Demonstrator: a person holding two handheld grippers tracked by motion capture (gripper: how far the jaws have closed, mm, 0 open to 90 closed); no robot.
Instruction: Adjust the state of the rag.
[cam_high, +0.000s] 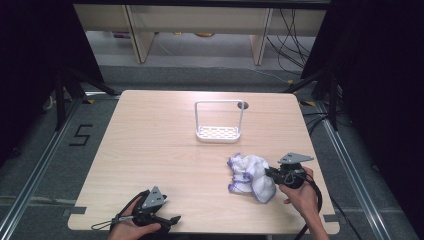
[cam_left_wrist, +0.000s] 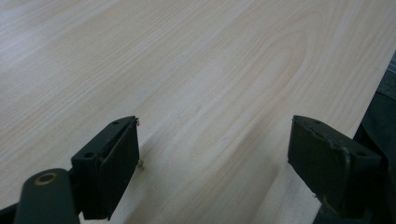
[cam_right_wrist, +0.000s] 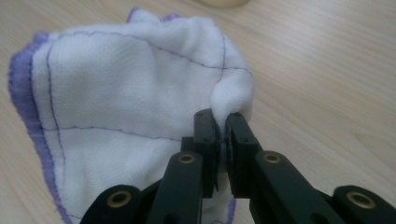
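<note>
Cloth (cam_right_wrist: 140, 107) is pinched at a fold by the right gripper (cam_right_wrist: 223, 122), bunched on the table (cam_high: 150, 145) near the white rack (cam_high: 219, 122). Left gripper (cam_left_wrist: 215, 154) is held released, idle. Carrying toward the rack is judged next, needing a lift clear.

i've got the right gripper (cam_high: 271, 173) pinching the white cloth (cam_high: 250, 176) on the counter (cam_high: 160, 145) — left gripper (cam_high: 167, 220) rests at the near edge, white rack (cam_high: 218, 131) beyond.
</note>
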